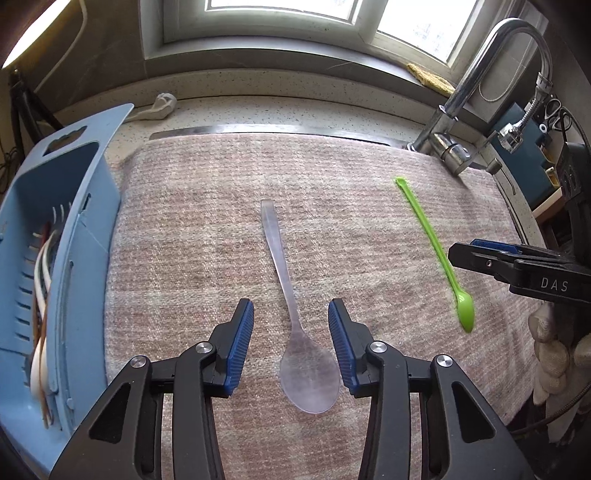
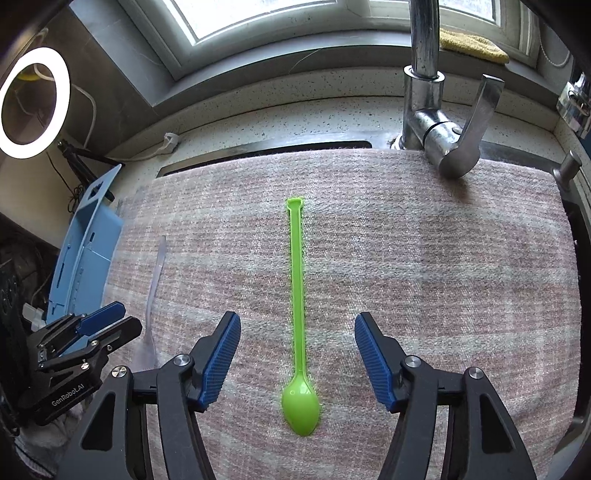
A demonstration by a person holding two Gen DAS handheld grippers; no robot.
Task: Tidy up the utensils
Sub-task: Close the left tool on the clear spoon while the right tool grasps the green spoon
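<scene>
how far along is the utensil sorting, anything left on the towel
Done: some utensils already stand in the blue caddy. In hand: nothing yet; the left gripper is open astride the clear spoon, the right gripper open astride the green spoon. Left: both spoons still lie flat on the towel.

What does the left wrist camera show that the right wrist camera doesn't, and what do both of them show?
Only the left wrist view shows the inside of the blue utensil holder with white handles standing in it, and a gloved hand behind the right tool.

Only the right wrist view shows the lit ring light.

Both show the clear spoon lying between the open fingers of the left tool, the green spoon between the open fingers of the right tool, the striped towel, the faucet and the window.
</scene>
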